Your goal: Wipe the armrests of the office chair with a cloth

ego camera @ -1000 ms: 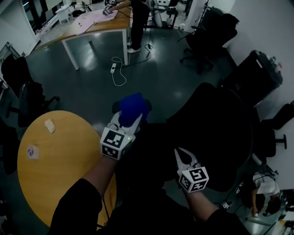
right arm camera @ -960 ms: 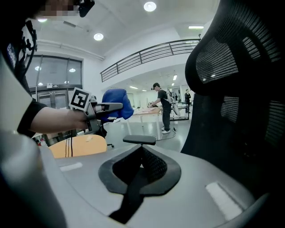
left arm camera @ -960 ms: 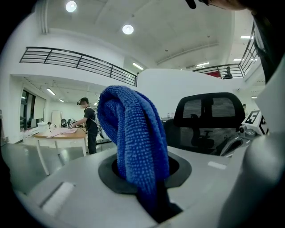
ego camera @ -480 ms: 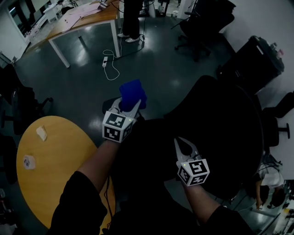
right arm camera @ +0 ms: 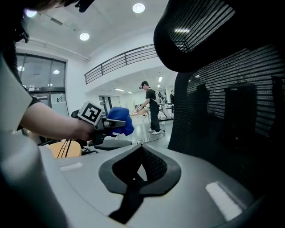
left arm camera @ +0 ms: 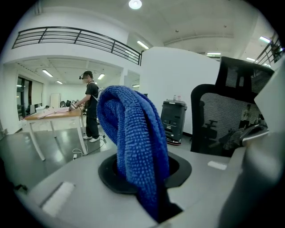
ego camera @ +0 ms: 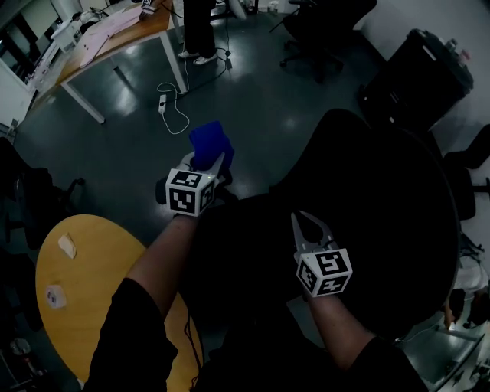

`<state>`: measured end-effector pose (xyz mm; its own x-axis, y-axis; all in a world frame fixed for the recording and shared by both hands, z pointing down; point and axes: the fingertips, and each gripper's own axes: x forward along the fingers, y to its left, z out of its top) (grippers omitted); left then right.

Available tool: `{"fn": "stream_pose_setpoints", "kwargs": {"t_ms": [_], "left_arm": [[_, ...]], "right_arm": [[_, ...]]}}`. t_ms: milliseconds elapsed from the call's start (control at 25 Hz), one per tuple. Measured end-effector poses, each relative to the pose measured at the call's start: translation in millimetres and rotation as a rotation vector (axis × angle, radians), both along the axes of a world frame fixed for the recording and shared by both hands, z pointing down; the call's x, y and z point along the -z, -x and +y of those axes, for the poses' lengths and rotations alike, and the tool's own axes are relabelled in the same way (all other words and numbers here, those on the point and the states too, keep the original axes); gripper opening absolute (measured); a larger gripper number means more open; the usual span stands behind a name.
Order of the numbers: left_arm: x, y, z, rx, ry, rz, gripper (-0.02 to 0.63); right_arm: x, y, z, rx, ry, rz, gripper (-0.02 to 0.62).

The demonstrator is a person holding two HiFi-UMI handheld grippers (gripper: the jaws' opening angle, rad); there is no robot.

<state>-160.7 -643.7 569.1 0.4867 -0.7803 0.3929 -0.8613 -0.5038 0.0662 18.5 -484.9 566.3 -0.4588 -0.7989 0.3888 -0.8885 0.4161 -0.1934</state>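
A black office chair point(ego camera: 383, 207) with a mesh back fills the middle of the head view. My left gripper point(ego camera: 208, 164) is held over the chair's left side, shut on a bunched blue cloth point(ego camera: 208, 142) that sticks up from its jaws. In the left gripper view the blue cloth point(left arm camera: 133, 133) hangs between the closed jaws. The right gripper view shows the left gripper point(right arm camera: 124, 123) with the cloth point(right arm camera: 119, 119) just above a dark armrest pad point(right arm camera: 109, 144). My right gripper point(ego camera: 300, 222) hovers over the seat, shut and holding nothing, with the mesh backrest point(right arm camera: 231, 111) close on its right.
A round yellow table point(ego camera: 84, 283) with small items stands at lower left. A long table point(ego camera: 115, 38) and a standing person point(ego camera: 195, 23) are at the back. A power strip with its cable point(ego camera: 164, 103) lies on the floor. A black case point(ego camera: 406, 76) stands at upper right.
My left gripper with the cloth has moved forward and slightly left over the chair's left side. The right gripper has barely moved. The view has shifted toward the chair.
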Motion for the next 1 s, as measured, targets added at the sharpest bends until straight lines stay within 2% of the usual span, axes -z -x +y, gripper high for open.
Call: {"fn": "stream_pose_setpoints", "kwargs": {"t_ms": [120, 360, 640, 840, 1000], "left_arm": [[-22, 1, -17, 0.005, 0.039, -0.005, 0.106], [-72, 0, -29, -0.02, 0.143, -0.062, 0.106], [-86, -7, -25, -0.066, 0.143, -0.182, 0.106], [-88, 15, -22, -0.026, 0.155, -0.202, 0.106], [-88, 46, -19, 0.033, 0.17, -0.223, 0.106]], "right_arm": [[-8, -2, -5, -0.012, 0.01, 0.007, 0.005], [-23, -19, -13, -0.035, 0.053, 0.025, 0.005], [-29, -31, -19, -0.061, 0.07, 0.018, 0.005], [-30, -33, -18, -0.072, 0.079, -0.001, 0.005], [-32, -34, -17, -0.075, 0.082, 0.003, 0.005]]}}
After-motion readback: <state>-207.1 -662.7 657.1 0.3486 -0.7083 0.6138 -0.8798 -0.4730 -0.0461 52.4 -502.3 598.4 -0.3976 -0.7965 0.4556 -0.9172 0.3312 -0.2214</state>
